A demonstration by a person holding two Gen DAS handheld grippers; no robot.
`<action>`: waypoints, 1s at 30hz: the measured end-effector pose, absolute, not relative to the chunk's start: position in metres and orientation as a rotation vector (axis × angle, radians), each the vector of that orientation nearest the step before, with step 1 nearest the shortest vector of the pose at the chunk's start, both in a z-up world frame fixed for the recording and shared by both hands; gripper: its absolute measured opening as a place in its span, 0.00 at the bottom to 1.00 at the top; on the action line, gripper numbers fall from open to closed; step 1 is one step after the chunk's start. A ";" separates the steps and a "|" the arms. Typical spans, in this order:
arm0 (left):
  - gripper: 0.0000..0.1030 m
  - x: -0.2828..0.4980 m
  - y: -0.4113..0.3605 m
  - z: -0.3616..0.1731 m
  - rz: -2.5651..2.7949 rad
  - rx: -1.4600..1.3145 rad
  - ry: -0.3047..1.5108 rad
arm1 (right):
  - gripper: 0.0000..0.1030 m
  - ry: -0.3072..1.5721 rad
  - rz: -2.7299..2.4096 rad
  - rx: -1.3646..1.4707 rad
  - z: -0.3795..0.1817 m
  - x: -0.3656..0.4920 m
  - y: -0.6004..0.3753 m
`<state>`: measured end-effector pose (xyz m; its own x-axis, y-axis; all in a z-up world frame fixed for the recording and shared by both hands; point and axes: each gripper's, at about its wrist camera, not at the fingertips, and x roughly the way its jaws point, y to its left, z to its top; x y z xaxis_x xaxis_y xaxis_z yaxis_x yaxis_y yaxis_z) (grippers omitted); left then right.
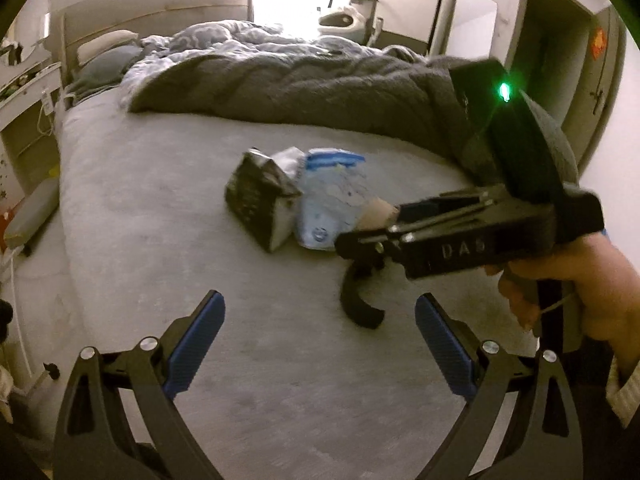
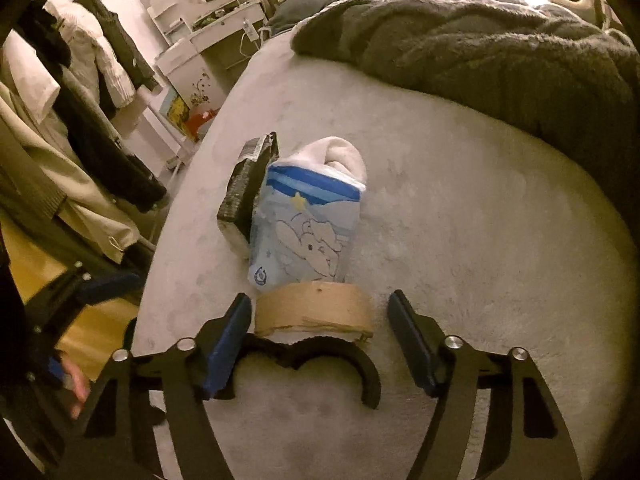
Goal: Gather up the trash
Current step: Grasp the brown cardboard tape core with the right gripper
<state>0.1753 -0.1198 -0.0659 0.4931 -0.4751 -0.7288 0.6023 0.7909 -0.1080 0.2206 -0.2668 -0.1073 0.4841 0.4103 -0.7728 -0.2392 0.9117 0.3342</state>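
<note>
Trash lies on the grey bed sheet [image 1: 160,208]: a black crumpled packet [image 1: 256,196], a blue-and-white tissue pack [image 1: 332,200] with a bear print [image 2: 308,228], and a brown cardboard tape roll [image 2: 314,310]. A white cloth [image 2: 340,156] pokes out behind the tissue pack. My right gripper [image 2: 320,320] is open, its blue pads on either side of the tape roll; the left pad is close to it, the right pad apart. It also shows in the left wrist view [image 1: 368,232], reaching in from the right. My left gripper [image 1: 320,320] is open and empty, above bare sheet short of the trash.
A dark grey blanket [image 1: 304,84] and rumpled duvet [image 2: 460,40] lie on the far part of the bed. Clothes hang on a rack [image 2: 80,112] left of the bed. A white dresser [image 2: 208,36] stands by the headboard. A doorway [image 1: 548,40] is at right.
</note>
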 end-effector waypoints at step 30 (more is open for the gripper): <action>0.47 0.199 -0.164 -0.099 -0.660 0.157 0.906 | 0.51 0.893 0.472 0.403 -0.092 0.208 -0.325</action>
